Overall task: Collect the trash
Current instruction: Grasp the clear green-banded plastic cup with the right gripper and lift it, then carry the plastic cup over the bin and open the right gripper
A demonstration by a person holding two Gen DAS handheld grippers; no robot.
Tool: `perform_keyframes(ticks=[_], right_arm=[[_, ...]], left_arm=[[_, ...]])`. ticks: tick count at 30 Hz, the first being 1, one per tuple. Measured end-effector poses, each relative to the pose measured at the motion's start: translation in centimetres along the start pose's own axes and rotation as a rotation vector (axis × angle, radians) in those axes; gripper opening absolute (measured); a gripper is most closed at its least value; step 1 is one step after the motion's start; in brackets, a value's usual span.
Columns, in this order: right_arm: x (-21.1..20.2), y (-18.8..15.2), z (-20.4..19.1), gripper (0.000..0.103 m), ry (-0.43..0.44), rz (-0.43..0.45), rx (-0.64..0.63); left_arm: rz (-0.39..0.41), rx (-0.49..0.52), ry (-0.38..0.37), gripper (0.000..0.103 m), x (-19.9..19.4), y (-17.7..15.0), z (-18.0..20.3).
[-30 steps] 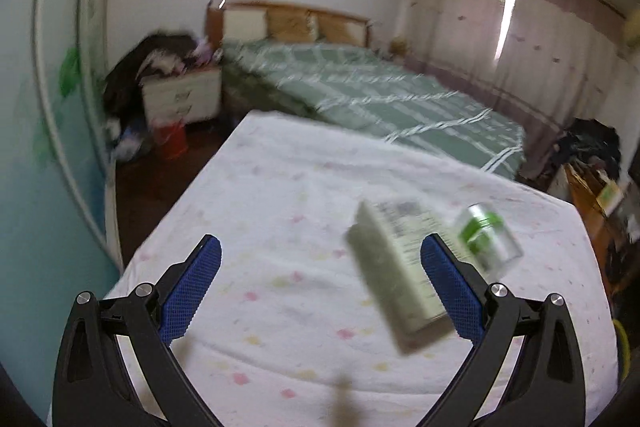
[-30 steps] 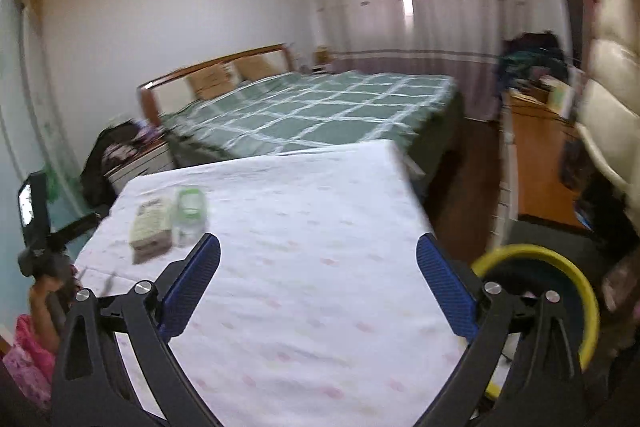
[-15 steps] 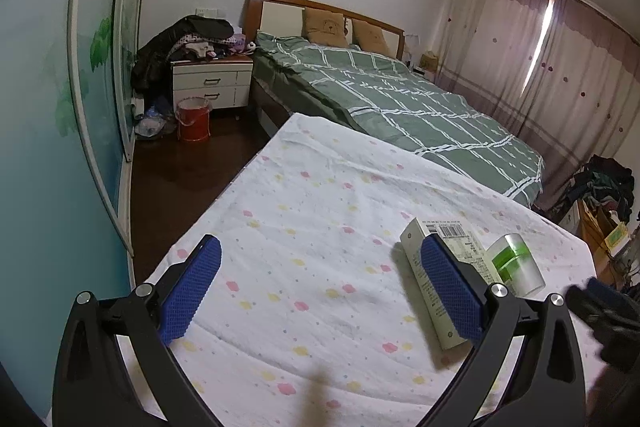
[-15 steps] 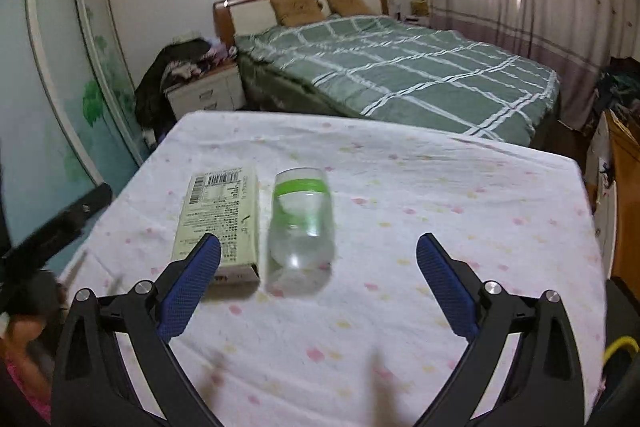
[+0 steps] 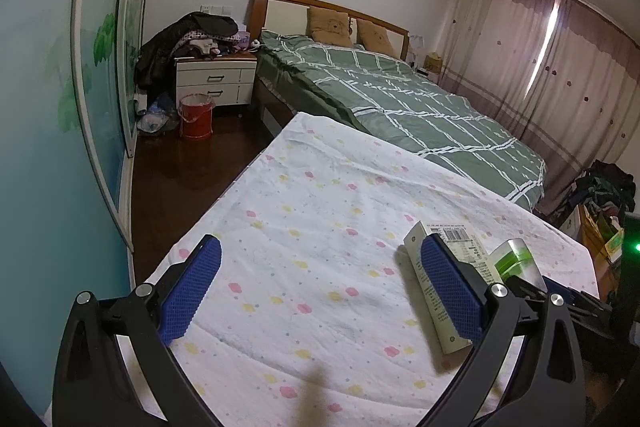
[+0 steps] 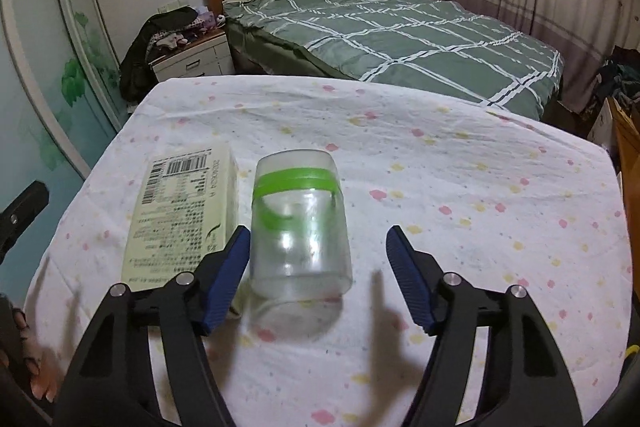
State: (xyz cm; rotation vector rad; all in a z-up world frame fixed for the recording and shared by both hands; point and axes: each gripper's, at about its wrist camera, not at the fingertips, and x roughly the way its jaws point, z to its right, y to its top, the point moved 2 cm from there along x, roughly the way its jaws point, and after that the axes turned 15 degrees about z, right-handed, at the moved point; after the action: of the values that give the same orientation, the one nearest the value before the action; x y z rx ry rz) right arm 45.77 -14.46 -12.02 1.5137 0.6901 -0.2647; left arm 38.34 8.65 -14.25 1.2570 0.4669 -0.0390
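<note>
The right gripper [image 6: 318, 267] has swung in, jaws closing around the clear jar [image 6: 298, 223], box [image 6: 184, 211] at nine o'clock; pickup looks imminent. Left gripper [image 5: 320, 291] spread, empty.

Green checked bed [image 5: 420, 107], nightstand [image 5: 216, 83], red bucket [image 5: 195, 117].

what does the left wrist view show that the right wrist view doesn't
Only the left wrist view: a red bucket on the floor by the nightstand, and the open left gripper with nothing between its pads. Only the right wrist view: the right gripper closing around the jar, pads not yet touching, and a hand at the lower left. Both: the box, jar, floral cloth and green bed.
</note>
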Motion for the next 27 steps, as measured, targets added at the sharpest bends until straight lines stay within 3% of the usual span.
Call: perform_keyframes(ticks=[2,3,4,9,18,27], right_arm=[[0.6,0.0,0.1,0.060,0.011,-0.014,0.005],[0.8,0.0,0.2,0.049,0.028,-0.017,0.007],[0.9,0.0,0.1,0.048,0.031,-0.022,0.005],[-0.1,-0.1,0.6,0.048,0.008,-0.008,0.013],[-6.4,-0.7,3.8,0.048,-0.020,0.043,0.038],[-15.4,-4.0,12.5,0.048,-0.163,0.093,0.147]], left_arm=[[-0.003,0.002,-0.003,0.098,0.1,-0.1,0.1],[-0.004,0.005,-0.003,0.098,0.1,-0.1,0.1],[-0.004,0.007,-0.002,0.098,0.2,-0.2,0.2],[-0.009,0.018,-0.005,0.098,0.3,-0.4,0.6],[-0.010,0.046,-0.008,0.098,0.2,-0.7,1.2],[-0.002,0.078,-0.014,0.098,-0.2,-0.8,1.9]])
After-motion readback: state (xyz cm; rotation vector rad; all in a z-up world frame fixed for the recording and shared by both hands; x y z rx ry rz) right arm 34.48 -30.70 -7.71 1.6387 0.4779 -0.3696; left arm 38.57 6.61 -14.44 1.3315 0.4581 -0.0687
